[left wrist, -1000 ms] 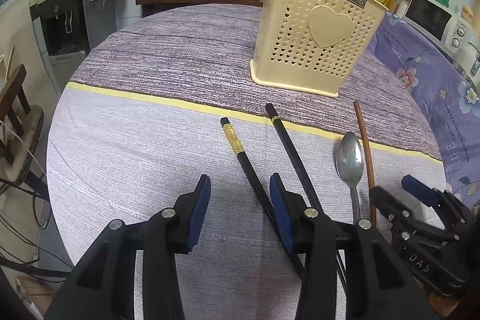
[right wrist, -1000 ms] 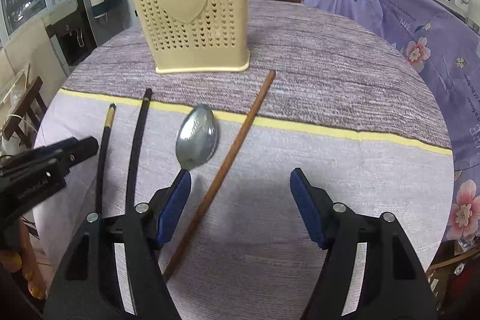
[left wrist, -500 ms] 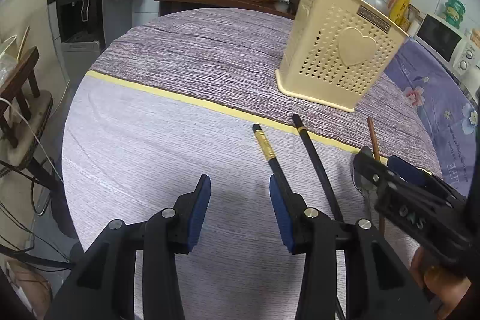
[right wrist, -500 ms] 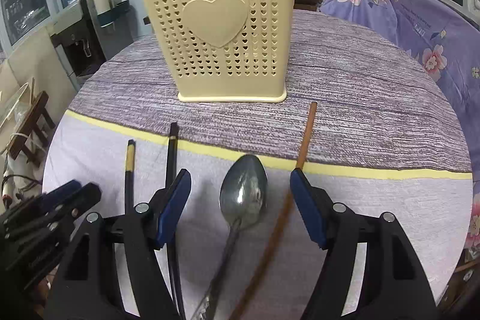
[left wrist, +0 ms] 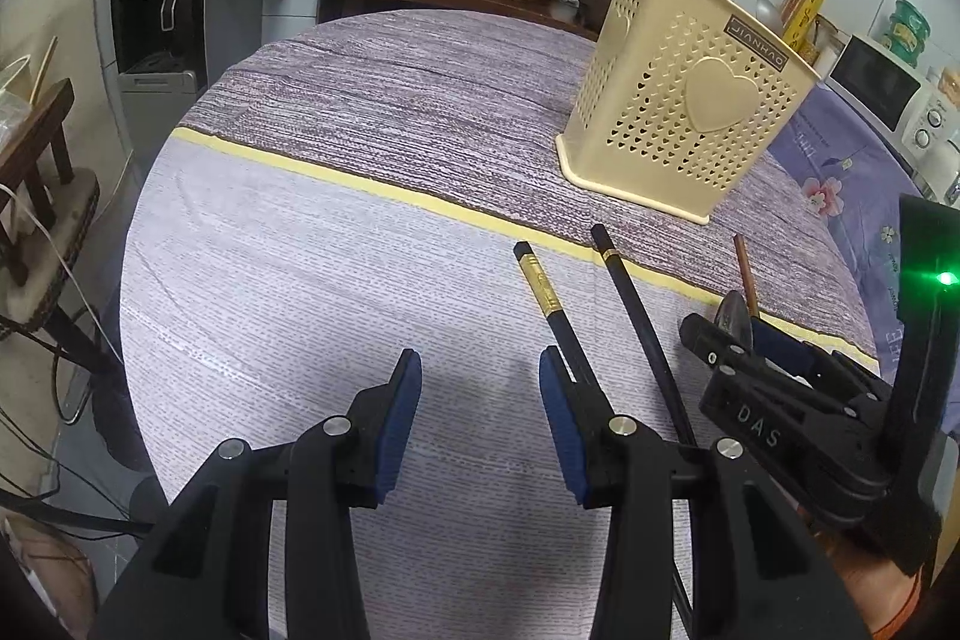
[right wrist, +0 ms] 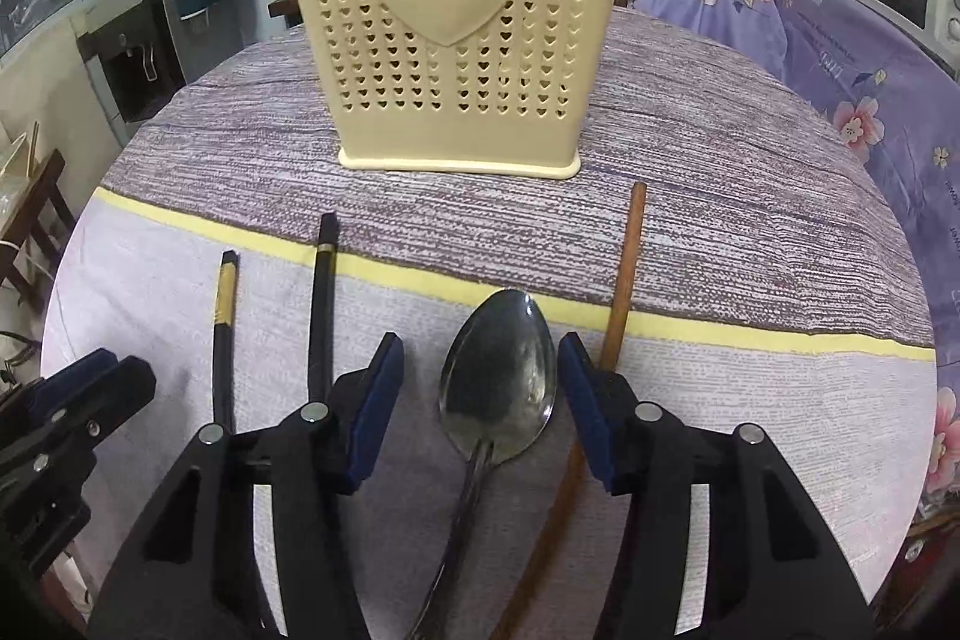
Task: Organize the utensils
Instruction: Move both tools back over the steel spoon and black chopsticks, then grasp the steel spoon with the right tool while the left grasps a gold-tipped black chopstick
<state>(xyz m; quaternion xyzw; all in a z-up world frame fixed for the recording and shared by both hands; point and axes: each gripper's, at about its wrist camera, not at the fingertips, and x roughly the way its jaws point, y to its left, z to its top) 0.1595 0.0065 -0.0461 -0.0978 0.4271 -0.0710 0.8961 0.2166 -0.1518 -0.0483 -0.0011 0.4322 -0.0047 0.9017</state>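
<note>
Spoon lined up before the holder

The cream utensil holder (right wrist: 456, 22) stood behind; the right gripper (right wrist: 480, 403), jaws just narrowing but untouching, straddled the spoon (right wrist: 498, 376) on the cloth. Stiff, slick, light: likely best pinched at the neck.

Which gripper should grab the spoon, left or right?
Right, probably. The right gripper already straddles the spoon, its jaws just closing around the bowl. The left gripper hangs open over bare tablecloth.

Round clothed table (right wrist: 750, 220), utensil holder (right wrist: 450, 40), spoon (right wrist: 498, 382), seemingly three chopsticks (right wrist: 321, 304)
</note>
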